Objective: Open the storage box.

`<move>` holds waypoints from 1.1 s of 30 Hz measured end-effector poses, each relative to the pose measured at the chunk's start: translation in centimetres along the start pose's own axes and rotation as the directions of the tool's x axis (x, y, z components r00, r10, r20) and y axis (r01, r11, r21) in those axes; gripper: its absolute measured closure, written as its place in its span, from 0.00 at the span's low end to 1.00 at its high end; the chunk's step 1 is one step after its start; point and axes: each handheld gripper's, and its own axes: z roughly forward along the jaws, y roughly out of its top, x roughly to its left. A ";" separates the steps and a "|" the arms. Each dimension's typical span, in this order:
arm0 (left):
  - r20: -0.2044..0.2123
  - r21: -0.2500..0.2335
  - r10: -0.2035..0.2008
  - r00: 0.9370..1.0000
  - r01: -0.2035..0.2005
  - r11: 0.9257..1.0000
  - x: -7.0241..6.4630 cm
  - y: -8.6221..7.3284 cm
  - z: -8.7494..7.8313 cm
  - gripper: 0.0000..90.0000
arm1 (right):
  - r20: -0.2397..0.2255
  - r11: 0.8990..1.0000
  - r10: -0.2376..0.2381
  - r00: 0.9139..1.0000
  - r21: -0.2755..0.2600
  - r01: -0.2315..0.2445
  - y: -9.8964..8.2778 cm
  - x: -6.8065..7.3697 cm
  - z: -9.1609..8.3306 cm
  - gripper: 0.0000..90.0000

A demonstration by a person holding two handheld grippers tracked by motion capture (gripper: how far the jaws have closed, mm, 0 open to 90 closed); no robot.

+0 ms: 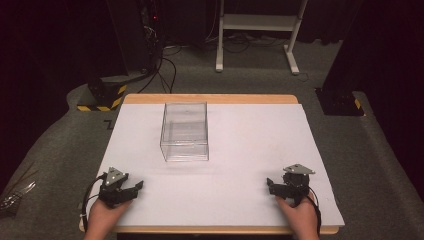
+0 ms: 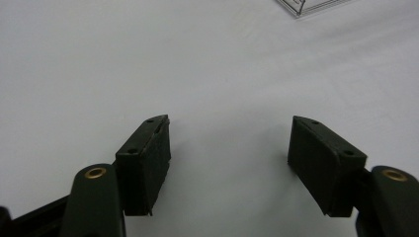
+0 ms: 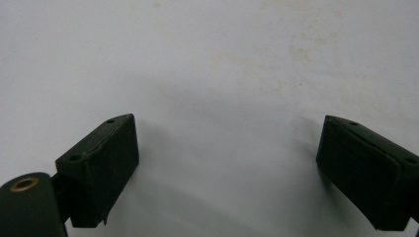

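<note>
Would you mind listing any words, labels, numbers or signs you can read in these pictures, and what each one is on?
None can be read.
The clear box, the white table top and both grippers, left and right, carry no print.
A dark mark on the floor by the table's far left corner is cut off and too small to read.

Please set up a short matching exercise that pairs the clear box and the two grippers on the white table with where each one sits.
Things:
1. clear plastic box
2. left gripper
3. right gripper
4. table

Places or states:
A. near right corner of the table, jaws apart
B. white top with a wooden edge
C. far half of the table, left of centre, empty
D. near left corner of the table, jaws apart

Pairs: 1-C, 2-D, 3-A, 4-B
</note>
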 end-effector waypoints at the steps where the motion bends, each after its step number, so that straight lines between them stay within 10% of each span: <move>1: 0.000 0.002 0.000 1.000 0.000 1.000 0.0 0.0 0.0 0.36 | -0.001 1.000 0.000 1.000 -0.001 0.000 0.0 0.0 0.0 0.10; 33: 0.063 -0.124 0.033 0.997 -0.025 0.992 -0.9 1.0 -1.7 0.47 | -0.001 1.000 -0.002 1.000 -0.001 0.002 0.0 0.0 0.0 0.10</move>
